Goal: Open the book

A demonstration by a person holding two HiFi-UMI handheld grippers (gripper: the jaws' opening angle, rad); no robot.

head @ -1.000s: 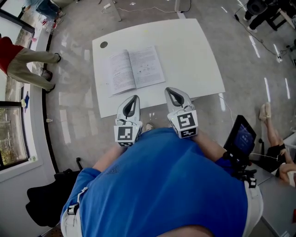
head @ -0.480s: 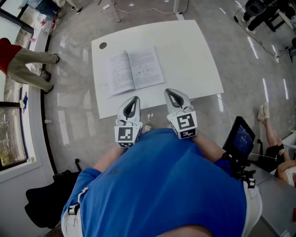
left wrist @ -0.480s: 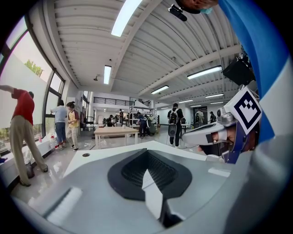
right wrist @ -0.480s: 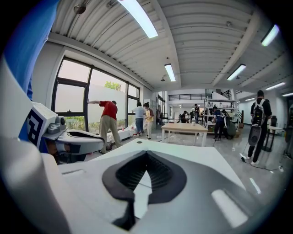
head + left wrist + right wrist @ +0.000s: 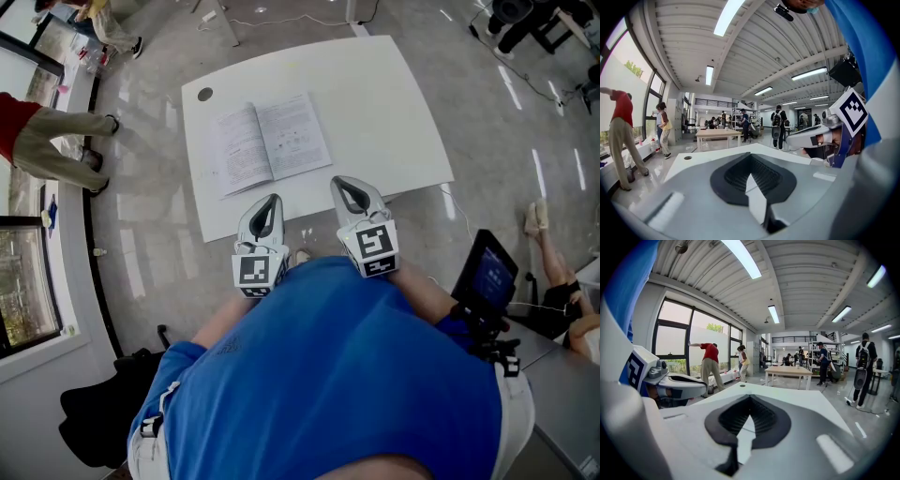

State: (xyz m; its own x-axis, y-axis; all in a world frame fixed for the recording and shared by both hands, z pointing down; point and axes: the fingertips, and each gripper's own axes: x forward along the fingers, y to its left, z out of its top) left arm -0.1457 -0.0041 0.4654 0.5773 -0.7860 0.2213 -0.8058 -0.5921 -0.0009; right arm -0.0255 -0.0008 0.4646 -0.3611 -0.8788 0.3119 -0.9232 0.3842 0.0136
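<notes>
The book (image 5: 272, 141) lies open on the white table (image 5: 384, 103), left of its middle, both pages flat and facing up. Both grippers hang at the table's near edge, short of the book, close to the person's blue shirt. My left gripper (image 5: 269, 201) points toward the book's lower edge and its jaws are shut on nothing. My right gripper (image 5: 343, 184) sits just right of the book's lower corner, also shut and empty. In the left gripper view the closed jaws (image 5: 751, 157) point over the table top; the right gripper view shows the same (image 5: 750, 400).
A small dark round hole (image 5: 204, 94) marks the table's far left corner. People stand by the windows at the left (image 5: 47, 141). A tablet on a stand (image 5: 487, 277) and a seated person's leg (image 5: 553, 272) are at the right. A black bag (image 5: 94, 412) lies on the floor.
Both grippers and the book stay where they were. Only the people by the windows at the left have shifted a little.
</notes>
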